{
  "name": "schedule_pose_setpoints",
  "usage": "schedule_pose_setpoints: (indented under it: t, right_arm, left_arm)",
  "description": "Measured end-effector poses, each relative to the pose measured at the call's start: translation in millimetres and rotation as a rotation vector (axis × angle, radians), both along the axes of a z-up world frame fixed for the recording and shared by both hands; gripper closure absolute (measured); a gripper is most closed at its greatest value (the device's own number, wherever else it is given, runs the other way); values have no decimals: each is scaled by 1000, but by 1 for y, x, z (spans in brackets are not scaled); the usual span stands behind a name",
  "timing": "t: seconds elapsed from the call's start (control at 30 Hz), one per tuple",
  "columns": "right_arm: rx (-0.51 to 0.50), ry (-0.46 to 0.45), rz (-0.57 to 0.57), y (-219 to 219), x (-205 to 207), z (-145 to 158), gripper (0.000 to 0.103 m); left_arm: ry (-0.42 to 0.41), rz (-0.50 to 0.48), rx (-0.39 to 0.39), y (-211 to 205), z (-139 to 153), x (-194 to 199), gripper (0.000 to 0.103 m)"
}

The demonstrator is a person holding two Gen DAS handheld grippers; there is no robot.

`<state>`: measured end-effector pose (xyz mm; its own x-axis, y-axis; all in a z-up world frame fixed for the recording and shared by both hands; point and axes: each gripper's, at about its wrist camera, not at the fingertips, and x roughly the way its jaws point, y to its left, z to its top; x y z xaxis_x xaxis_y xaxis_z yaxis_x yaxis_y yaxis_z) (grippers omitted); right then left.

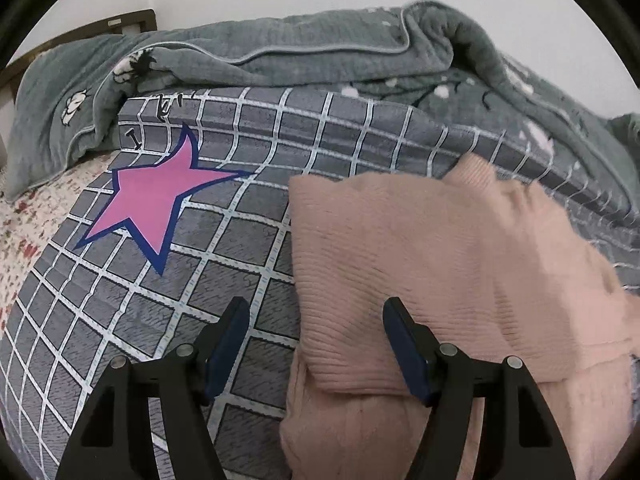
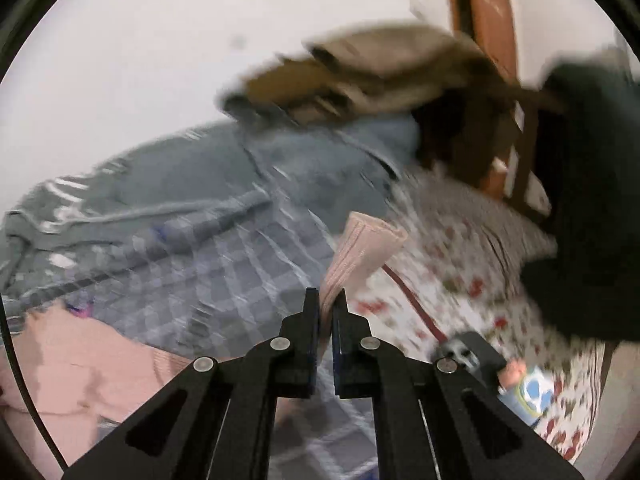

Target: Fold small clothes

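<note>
Right gripper: jaws closed on a ribbed cuff or hem end of the pale pink ribbed-knit sweater, which sticks up and away past the tips in the right wrist view. That view is motion-blurred, so I can't tell whether it's a sleeve or a hem strip. Left gripper: jaws open, gripping nothing, straddling the sweater's left edge; one finger over the grey quilt with the white grid and pink star, the other over knit. Sweater lies on the bed, on that quilt, already folded once: an upper layer overlaps a lower one near the left jaws. It spreads ahead and to the right of the left gripper, long axis roughly running away from me. Knit looks soft and thick and will likely sag when lifted. My read: the pinched end must travel across the body toward the left side, so the right hand leads and the left is nearer for pinning the edge. Crumpled grey-green blanket sits behind, well clear.
</note>
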<state>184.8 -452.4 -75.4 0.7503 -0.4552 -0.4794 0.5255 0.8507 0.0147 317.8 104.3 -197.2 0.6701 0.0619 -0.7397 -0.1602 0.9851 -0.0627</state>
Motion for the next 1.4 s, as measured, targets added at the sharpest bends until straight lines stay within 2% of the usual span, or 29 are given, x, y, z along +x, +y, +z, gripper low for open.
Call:
schedule_pose_setpoints:
  t: [0.1, 0.23, 0.4, 0.5, 0.57, 0.63, 0.77, 0.83, 0.97, 1.0, 1.1, 1.27, 1.4]
  right_arm:
    - [-54, -41, 71, 50, 11, 34, 97]
    - [-74, -85, 191, 128, 28, 66, 97]
    - [-67, -90, 396, 231, 64, 76, 98]
    - [-78, -86, 517, 294, 82, 67, 98]
    - [-82, -76, 610, 341, 93, 55, 98]
    - [-67, -51, 698, 381, 101, 38, 98]
    - [-35, 46, 827, 452, 118, -6, 98]
    - [-32, 97, 857, 477, 124, -27, 98]
    - [-14, 206, 887, 494, 143, -62, 94]
    - [17, 241, 907, 495, 148, -70, 88]
    - [85, 310, 956, 489, 150, -84, 53]
    - [22, 227, 928, 450, 118, -67, 51]
    - [-18, 208, 849, 388, 96, -55, 51]
  left_arm:
    - [-20, -9, -27, 8, 8, -6, 34]
    - [-39, 14, -50, 35, 18, -16, 33]
    - [-51, 112, -144, 83, 23, -31, 32]
    - [-63, 141, -106, 97, 26, -38, 32]
    - [-69, 160, -110, 110, 28, -44, 32]
    - [-73, 188, -142, 123, 27, -50, 32]
    - [-84, 228, -254, 148, 24, -60, 32]
    - [-86, 234, -258, 151, 23, -62, 32]
    - [-86, 230, -221, 146, 22, -64, 32]
    - [-85, 224, -221, 145, 21, -64, 32]
    - [-78, 191, -228, 136, 21, -61, 32]
    - [-60, 88, -295, 115, 20, -53, 32]
    - [-52, 3, -306, 87, 19, -42, 32]
